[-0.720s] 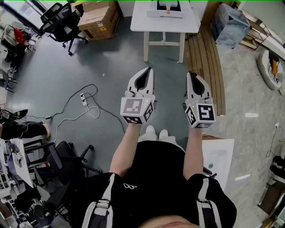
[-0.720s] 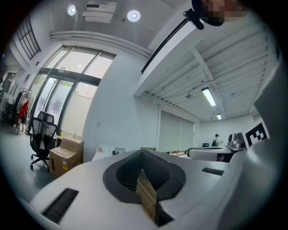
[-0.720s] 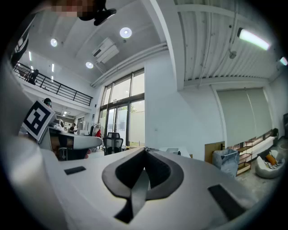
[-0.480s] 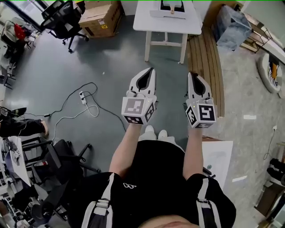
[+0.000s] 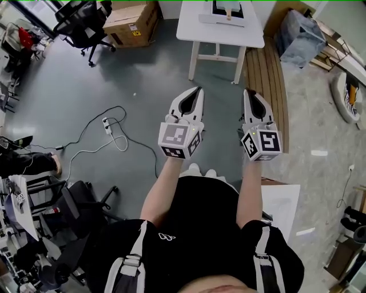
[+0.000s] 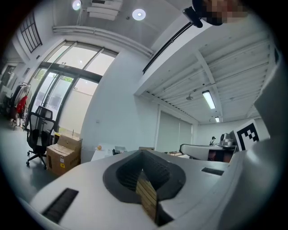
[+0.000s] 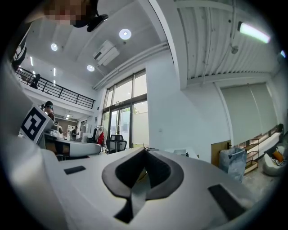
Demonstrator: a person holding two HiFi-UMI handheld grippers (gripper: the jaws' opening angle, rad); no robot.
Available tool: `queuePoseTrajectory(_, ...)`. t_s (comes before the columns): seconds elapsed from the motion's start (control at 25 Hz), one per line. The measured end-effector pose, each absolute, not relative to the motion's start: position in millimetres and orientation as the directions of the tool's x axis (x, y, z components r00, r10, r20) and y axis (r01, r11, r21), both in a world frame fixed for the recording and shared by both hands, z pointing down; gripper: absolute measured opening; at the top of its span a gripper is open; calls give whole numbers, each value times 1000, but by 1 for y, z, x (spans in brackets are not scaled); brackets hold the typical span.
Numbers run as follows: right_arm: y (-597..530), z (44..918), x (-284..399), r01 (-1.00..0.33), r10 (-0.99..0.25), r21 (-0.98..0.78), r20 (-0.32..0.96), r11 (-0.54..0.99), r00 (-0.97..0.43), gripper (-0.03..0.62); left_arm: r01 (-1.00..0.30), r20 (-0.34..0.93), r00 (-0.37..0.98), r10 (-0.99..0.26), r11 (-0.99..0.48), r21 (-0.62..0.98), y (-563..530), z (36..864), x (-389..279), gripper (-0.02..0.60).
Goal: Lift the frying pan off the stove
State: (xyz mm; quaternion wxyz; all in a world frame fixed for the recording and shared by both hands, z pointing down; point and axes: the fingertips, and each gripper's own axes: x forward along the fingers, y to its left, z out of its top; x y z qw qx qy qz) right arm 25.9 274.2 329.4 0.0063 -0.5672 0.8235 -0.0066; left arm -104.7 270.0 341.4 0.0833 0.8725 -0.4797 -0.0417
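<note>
No writing can be read — the cardboard box [image 5: 128,23] at the upper left shows only a small yellow label. I cannot tell the frying pan for certain. A dark flat thing [image 5: 219,7] lies on the white table [image 5: 189,26], cut by the top edge. The left gripper [image 5: 199,90] and right gripper [image 5: 247,91] hang mid-frame, jaws together on nothing — grey floor [image 5: 143,74] lies between them and the table, with a cable [image 5: 97,134] at the left.

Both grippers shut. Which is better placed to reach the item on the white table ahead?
Right, narrowly. The left gripper and right gripper are level, shut and empty, both well short of the white table; the item on it sits slightly nearer the right one's line.
</note>
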Motion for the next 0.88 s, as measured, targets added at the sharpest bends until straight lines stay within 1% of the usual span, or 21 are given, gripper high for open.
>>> queuePoseTrajectory(0.2,258,326,12,-939,-939,9,-2,344,-344,-2,-824,-19,533,-846,-523,218,254,340,-128,-5)
queuePoseTrajectory(0.4,245,328,11,-949,-949,31,23,315,-315,0,-816,-20,537,-843,-525,242,235,343,-137,-5)
queuePoseTrajectory(0.68,233,321,24,-960,-961,46,18,277,-277,0,-792,-26,567,-823,-553,258,218,344,-128,-5)
queuePoseTrajectory(0.88,219,317,42,-965,-966,42,0,259,-259,0,-785,-43,581,-813,-574,233,205,335,-115,-5)
